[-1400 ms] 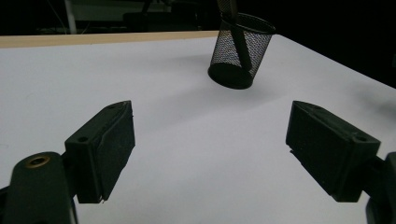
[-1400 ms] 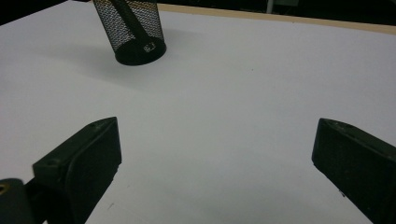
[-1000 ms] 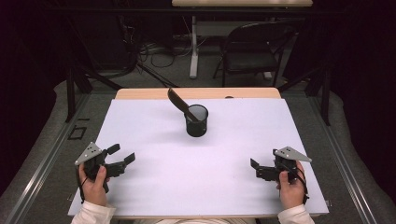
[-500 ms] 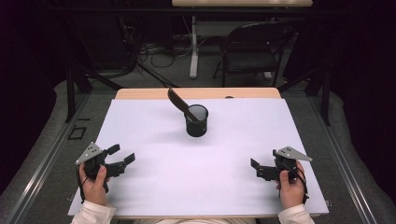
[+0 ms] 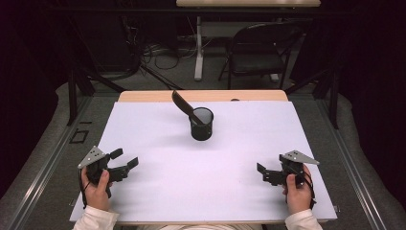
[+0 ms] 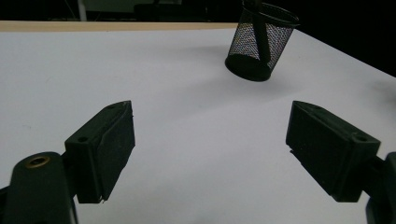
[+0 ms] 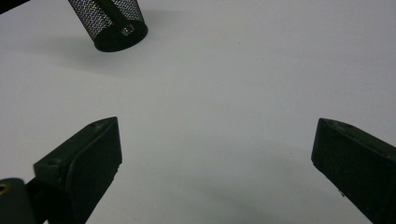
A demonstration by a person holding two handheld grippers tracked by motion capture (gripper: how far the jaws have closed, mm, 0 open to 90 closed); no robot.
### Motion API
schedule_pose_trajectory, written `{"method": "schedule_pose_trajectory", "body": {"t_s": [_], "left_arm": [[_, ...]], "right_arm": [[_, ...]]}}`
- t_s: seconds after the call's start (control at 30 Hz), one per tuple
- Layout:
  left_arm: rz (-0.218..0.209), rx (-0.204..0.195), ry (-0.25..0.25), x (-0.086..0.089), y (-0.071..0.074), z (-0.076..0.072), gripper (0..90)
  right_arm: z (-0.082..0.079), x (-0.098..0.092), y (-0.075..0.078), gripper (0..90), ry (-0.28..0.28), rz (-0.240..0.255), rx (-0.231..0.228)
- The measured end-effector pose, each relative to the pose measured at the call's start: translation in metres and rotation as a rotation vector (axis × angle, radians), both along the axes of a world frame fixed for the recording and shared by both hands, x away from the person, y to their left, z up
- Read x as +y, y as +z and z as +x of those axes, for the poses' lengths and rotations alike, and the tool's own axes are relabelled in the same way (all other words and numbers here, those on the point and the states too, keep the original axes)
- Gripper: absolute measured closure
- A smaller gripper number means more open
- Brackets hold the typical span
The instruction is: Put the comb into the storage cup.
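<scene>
Jaws of the left tool [image 5: 123, 162] and right tool [image 5: 266, 173] stand spread, holding nothing, both well short of the mesh cup [image 5: 201, 123]. Best approach is probably slow and level. The cup is black wire mesh, cylindrical, on the matte white counter [image 5: 191, 177]; a dark flat utensil [image 5: 182, 102] leans inside it.

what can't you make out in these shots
- Dark utensil in the mesh cup: its lower end is hidden inside the cup in the high view, and the frame's top edge cuts it off in both gripper views, so its kind is unclear.
- Small dark spot on the table's far wooden edge: too small to identify.
</scene>
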State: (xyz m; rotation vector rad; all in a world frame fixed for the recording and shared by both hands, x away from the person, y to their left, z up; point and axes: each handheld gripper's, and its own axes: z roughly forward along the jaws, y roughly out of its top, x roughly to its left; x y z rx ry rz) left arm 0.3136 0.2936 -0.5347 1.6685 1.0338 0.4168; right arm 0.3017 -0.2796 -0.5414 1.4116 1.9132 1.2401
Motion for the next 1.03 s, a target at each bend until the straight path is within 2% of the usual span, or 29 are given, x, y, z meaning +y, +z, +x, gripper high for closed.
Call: {"method": "schedule_pose_trajectory", "body": {"t_s": [0.23,1.03], "left_arm": [[0.001,0.001,0.0,0.0003,0.0,0.0002,16.0],[0.005,0.006,-0.004,-0.0004,-0.0007,0.0008,16.0]], "right_arm": [[0.0002,0.0003,-0.0009,1.7,0.005,-0.001,0.018],[0.0014,-0.0007,-0.0029,2.2,0.003,0.0,0.027]]}}
